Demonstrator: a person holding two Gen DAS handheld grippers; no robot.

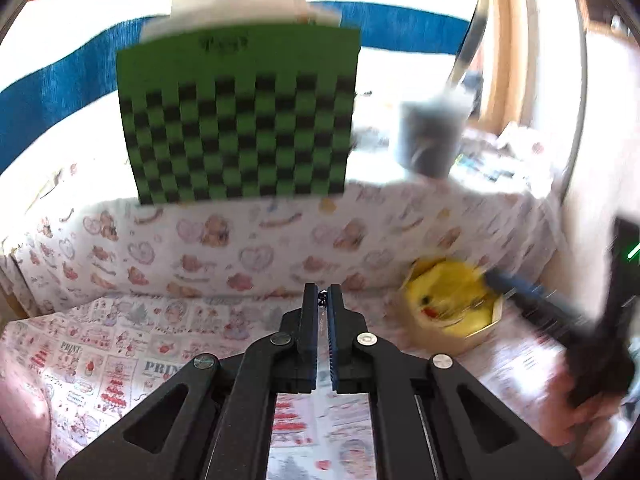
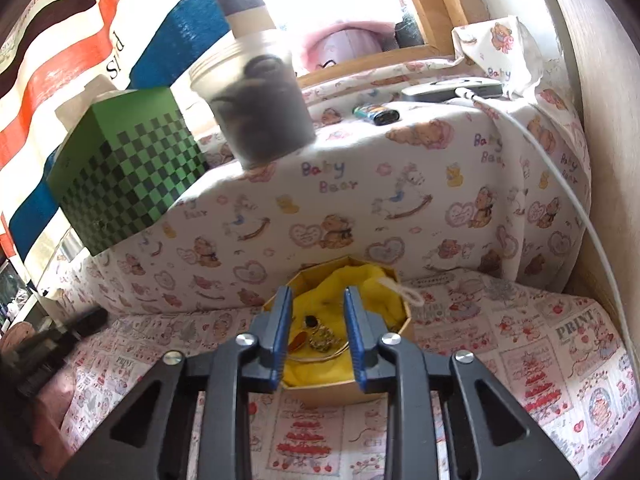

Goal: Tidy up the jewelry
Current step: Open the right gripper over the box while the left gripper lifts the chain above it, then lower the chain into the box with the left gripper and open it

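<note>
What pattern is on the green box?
The box has a black-and-green checkerboard below a plain green band. The right wrist view shows it sharpest.

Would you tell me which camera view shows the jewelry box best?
The right wrist view: the box sits sharp and centred under the open right tool, with its yellow lining and jewelry pieces visible. The left wrist view shows it blurred, off to the right.

Both wrist views look low toward the padded ledge, sharing the octagonal box (image 1: pixel 452 304) (image 2: pixel 344 320).
</note>
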